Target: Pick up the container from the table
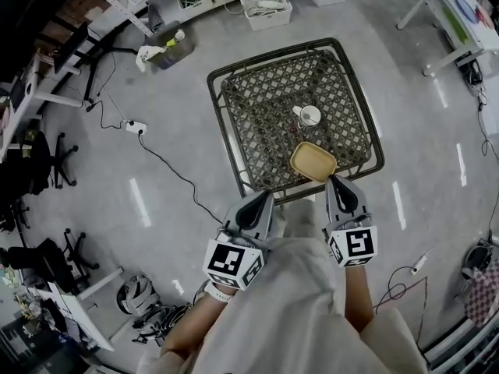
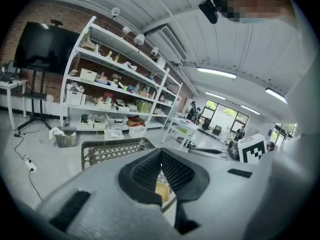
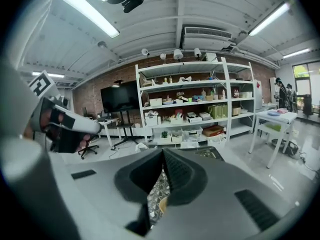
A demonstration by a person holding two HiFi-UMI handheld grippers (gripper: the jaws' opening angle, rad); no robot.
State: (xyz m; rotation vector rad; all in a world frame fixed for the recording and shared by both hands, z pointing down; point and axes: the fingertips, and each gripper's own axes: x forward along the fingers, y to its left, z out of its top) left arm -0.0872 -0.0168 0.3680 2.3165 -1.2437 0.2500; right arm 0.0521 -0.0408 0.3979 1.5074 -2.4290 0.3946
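Note:
A shallow yellow container (image 1: 313, 161) sits near the front edge of a dark lattice-top table (image 1: 261, 107). Behind it stands a white cup (image 1: 309, 116). My left gripper (image 1: 260, 199) hovers just short of the table's front edge, left of the container, its jaws shut on nothing. My right gripper (image 1: 335, 181) is also shut and empty, its tips just short of the container's near rim and apart from it. Below the closed jaws, a sliver of the yellow container (image 2: 161, 192) shows in the left gripper view, and the container (image 3: 162, 204) shows likewise in the right gripper view.
White bins (image 1: 267, 9) stand on the floor beyond the table. A power strip with a cable (image 1: 135, 126) lies on the floor at left. A white table (image 1: 460, 14) is at the far right, and shelving (image 2: 110, 89) lines the wall. Office chairs (image 1: 47, 158) stand at left.

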